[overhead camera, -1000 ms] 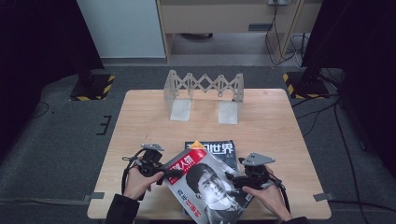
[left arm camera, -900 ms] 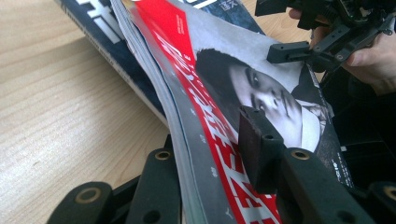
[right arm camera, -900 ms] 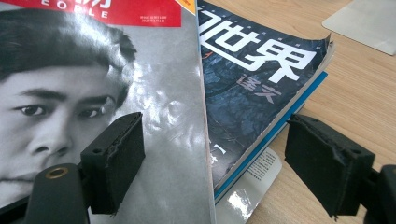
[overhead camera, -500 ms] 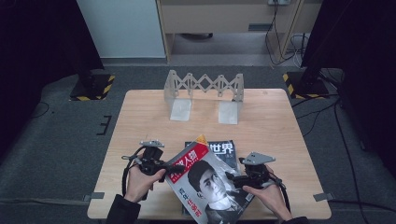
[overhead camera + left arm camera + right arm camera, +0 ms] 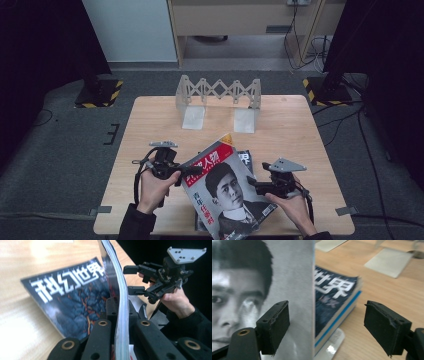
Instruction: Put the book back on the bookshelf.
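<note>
Left tongs (image 5: 117,322) pinched the portrait magazine (image 5: 227,192) by its edge, tilted up off the stack (image 5: 337,305) at the surface's (image 5: 150,120) near edge. Right tongs (image 5: 325,327) spread, not yet gripping. Lift begun; rack (image 5: 220,95) at the far side empty, placing remained

A pale wooden bench (image 5: 150,120) stands on dark grey carpet (image 5: 55,150). Beyond the fingers, past its far edge, are a white panel (image 5: 127,27) and a wooden cabinet (image 5: 240,20) with cables (image 5: 310,47) beside it. Yellow-and-black striped feet (image 5: 100,92) of dark stands flank the bench.
</note>
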`<move>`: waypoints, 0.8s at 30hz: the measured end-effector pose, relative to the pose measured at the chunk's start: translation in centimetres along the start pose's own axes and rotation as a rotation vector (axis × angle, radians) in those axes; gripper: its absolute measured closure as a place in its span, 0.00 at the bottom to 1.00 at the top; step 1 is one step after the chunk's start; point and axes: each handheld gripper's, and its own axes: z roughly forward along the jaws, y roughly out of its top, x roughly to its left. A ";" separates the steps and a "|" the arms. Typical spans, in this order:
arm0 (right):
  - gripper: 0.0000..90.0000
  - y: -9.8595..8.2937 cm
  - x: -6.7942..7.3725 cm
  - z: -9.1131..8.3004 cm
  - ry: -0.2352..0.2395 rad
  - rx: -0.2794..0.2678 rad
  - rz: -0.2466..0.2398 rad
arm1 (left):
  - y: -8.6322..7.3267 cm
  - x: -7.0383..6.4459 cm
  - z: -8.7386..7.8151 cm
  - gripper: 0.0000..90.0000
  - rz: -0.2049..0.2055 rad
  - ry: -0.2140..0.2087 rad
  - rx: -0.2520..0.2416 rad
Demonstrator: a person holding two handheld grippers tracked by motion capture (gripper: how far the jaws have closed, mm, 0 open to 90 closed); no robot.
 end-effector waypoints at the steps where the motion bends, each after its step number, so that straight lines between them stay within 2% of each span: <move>1: 0.23 0.1 -0.3 -0.2 -0.011 -0.014 0.007 | 0.4 -0.2 -0.2 0.96 0.007 0.001 -0.006; 7: 0.22 0.0 -1.9 -1.1 -0.104 -0.063 0.053 | 2.7 -1.7 -1.6 0.96 0.049 0.016 -0.048; 10: 0.22 -0.3 -3.0 -1.2 -0.141 -0.055 0.069 | 3.9 -2.6 -2.4 0.96 0.071 0.038 -0.059; 13: 0.22 -0.5 -3.4 -1.2 -0.156 -0.044 0.075 | 5.0 -3.3 -3.5 0.96 0.092 0.060 -0.086; 17: 0.22 -0.9 -4.0 -1.1 -0.182 -0.025 0.079 | 6.5 -4.2 -5.2 0.96 0.124 0.108 -0.143; 20: 0.22 -1.1 -4.4 -1.0 -0.194 -0.014 0.077 | 7.4 -4.8 -6.5 0.96 0.152 0.165 -0.188; 22: 0.22 -1.2 -4.6 -1.0 -0.200 -0.010 0.079 | 8.1 -4.9 -7.2 0.96 0.165 0.216 -0.219; 24: 0.22 -1.3 -4.7 -1.0 -0.206 -0.002 0.074 | 8.4 -4.8 -7.7 0.96 0.162 0.232 -0.241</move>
